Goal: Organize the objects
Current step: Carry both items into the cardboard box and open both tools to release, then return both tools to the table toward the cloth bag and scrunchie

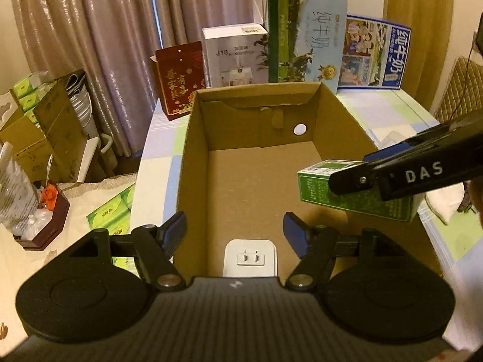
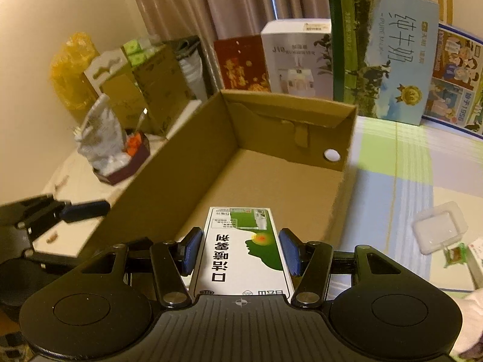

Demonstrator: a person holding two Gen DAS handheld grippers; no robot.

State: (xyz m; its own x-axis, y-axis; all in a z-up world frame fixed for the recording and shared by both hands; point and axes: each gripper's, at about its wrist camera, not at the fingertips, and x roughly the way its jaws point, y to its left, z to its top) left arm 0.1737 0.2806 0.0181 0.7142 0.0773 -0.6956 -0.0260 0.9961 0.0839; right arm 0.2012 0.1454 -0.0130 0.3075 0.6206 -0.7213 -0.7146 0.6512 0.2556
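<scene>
Open cardboard box (image 1: 241, 181) is sitting on a table (image 1: 392, 111) covered in a pastel checked cloth, taking up most of both views; its floor is lying bare apart from a white plug adapter (image 1: 250, 258) resting flat at the near end, prongs facing up. Right gripper (image 2: 241, 250) is clamping a green-and-white carton (image 2: 244, 250) between its blue pads (image 2: 289, 252), jaws closed against the carton's long sides, printed face up. From the left wrist view the carton (image 1: 356, 193) is hanging over the box's right wall, near the near corner, not touching the floor as far as can be told. Left gripper (image 1: 235, 232) is hovering over the box's near end with jaws standing wide apart, nothing between them; the adapter is lying just below and between the fingertips. Along the table's far edge, upright packaging is standing in a row: a tall milk carton box (image 1: 305, 39), a blue one (image 1: 374, 54), a white humidifier box (image 1: 235, 57), a red gift box (image 1: 181, 78). Pinkish curtains (image 1: 90, 30) are hanging behind. Left of the table, stacked brown cartons (image 1: 39, 129) and green tissue packs (image 1: 111, 211) are cluttering a lower surface. A small clear plastic tray (image 2: 439, 229) is lying on the cloth to the box's right.
</scene>
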